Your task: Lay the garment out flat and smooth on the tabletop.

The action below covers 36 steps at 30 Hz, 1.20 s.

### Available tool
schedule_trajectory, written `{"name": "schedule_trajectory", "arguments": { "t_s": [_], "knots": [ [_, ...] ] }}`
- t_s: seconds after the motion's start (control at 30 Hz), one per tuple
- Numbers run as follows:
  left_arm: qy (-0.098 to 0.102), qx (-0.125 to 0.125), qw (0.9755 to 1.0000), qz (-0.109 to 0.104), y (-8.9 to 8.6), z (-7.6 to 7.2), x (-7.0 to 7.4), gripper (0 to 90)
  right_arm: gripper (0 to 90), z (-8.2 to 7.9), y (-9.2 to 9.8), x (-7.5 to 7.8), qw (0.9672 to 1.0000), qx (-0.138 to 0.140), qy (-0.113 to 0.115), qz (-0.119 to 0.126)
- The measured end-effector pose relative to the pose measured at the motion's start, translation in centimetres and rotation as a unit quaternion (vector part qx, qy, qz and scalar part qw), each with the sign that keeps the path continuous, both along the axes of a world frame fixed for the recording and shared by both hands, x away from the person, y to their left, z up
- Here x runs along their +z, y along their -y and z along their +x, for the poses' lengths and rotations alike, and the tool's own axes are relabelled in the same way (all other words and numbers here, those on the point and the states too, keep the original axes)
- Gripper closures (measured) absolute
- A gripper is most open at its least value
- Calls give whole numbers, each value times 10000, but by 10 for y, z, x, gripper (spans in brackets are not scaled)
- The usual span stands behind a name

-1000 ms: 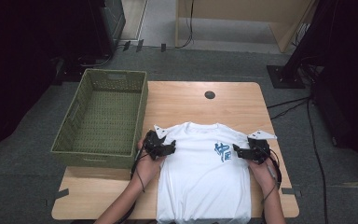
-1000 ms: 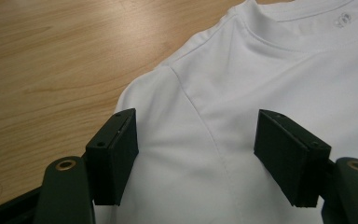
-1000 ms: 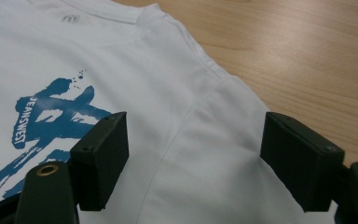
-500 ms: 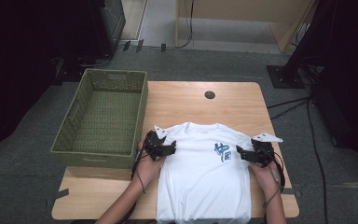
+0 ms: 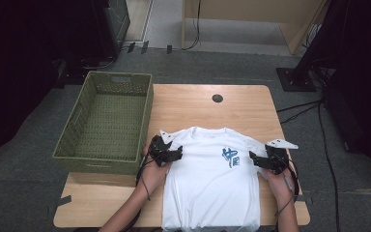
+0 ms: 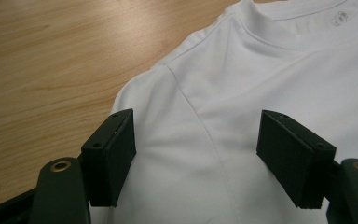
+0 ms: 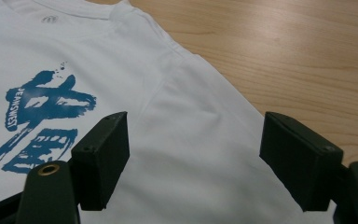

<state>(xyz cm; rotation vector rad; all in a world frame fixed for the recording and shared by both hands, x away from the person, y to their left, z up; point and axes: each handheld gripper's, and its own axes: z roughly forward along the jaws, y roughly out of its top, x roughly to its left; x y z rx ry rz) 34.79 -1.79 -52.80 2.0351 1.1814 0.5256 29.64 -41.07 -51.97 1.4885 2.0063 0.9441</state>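
From the high view, a white T-shirt [image 5: 212, 183] lies face up on the wooden table [image 5: 193, 104], its sleeves already folded in so the sides run straight, its hem hanging at the near edge. The left gripper [image 5: 173, 153] sits at the shirt's left shoulder and the right gripper [image 5: 257, 159] at its right shoulder, both low over the cloth. A green basket [image 5: 107, 121] stands empty on the left of the table, just beside the shirt.

In the left gripper view, the jaws stand wide with the shoulder seam [image 6: 193, 112] running between them; the pads press on nothing.

In the right gripper view, the jaws are likewise wide over the other shoulder, with the blue print [image 7: 42, 116] to their left and bare wood beyond.

By my reading the sleeve folds are done; what is left is to pinch both shoulders, fold the shirt lengthwise down toward the hem, and probably put it into the basket.
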Motion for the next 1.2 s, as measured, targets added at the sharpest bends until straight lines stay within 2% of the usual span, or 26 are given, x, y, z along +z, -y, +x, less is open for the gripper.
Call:
{"name": "schedule_trajectory", "arguments": {
  "t_s": [0.83,0.97,1.2],
  "knots": [
    [-2,-22,10000,11,-1,-1,0,286,253,-6,22,-3,9991,-407,-51,-47],
    [0,-20,10000,9,-1,-1,0,286,253,-5,26,-5,9985,-524,-87,-161],
    [-1,-22,10000,11,-1,-1,0,286,280,-5,34,-9,9977,-639,-192,-102]
  ]
}}
